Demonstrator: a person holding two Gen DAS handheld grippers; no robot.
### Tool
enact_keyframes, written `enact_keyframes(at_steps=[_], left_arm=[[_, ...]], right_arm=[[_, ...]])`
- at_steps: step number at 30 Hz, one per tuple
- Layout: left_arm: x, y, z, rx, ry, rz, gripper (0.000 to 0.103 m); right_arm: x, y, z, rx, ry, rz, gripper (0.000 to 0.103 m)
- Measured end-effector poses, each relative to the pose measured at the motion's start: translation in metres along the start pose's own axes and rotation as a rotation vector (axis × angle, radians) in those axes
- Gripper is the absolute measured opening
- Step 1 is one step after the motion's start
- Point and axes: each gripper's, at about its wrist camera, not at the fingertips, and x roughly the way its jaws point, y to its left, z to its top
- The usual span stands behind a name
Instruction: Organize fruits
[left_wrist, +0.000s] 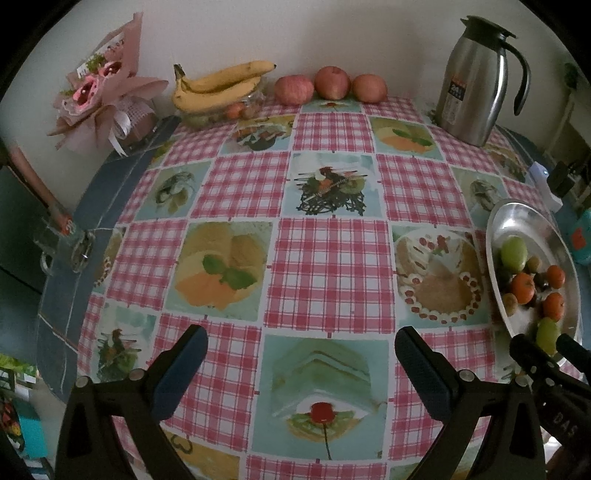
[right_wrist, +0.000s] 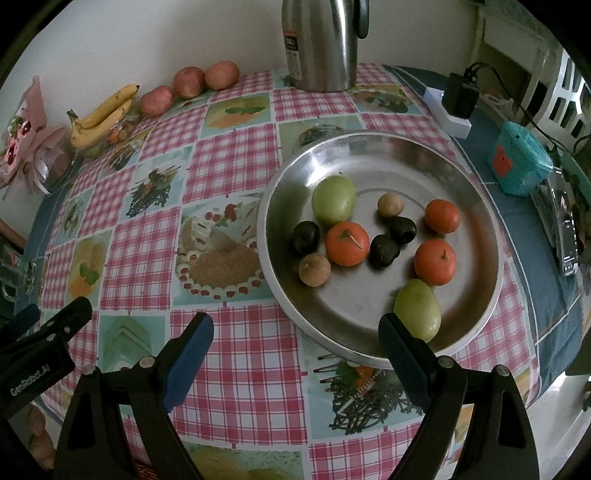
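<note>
A wide stretch of bare checked cloth is seen across the middle of the table, from the near edge to the far edge, with nothing standing on it. The left gripper is held above the near edge, its jaws spread wide and empty. The right gripper is likewise released and empty, its right finger just at the near rim of the tray.

The tray is set toward the right edge — round, shallow, of bright metal. In it are scattered two green fruits, three oranges, three dark plums and two small brown fruits, most lying apart; one green fruit lies at the near rim, just beside the right gripper's finger.

Along the far edge, against the wall, three apples are lined up, and to their left a bunch of bananas is laid over a clear bowl holding small fruit. A wrapped pink bouquet is propped at the far left corner. A tall steel jug with a black handle stands at the far right corner.

Beyond the tray, along the right edge where the blue under-cloth shows, a white power strip with a black plug and a teal packet are crowded together.
</note>
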Motion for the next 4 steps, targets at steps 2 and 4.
enact_keyframes(at_steps=[2,4], left_arm=[[0.0000,-0.0005,0.0002,0.003,0.002,-0.003,0.103],[-0.0002,-0.0007,0.0008,0.004,0.001,-0.005,0.103]], right_arm=[[0.0003,-0.0006,-0.0001,0.002,0.002,0.001,0.091],[0.0001,-0.0010,0.0000,0.002,0.003,0.001,0.091]])
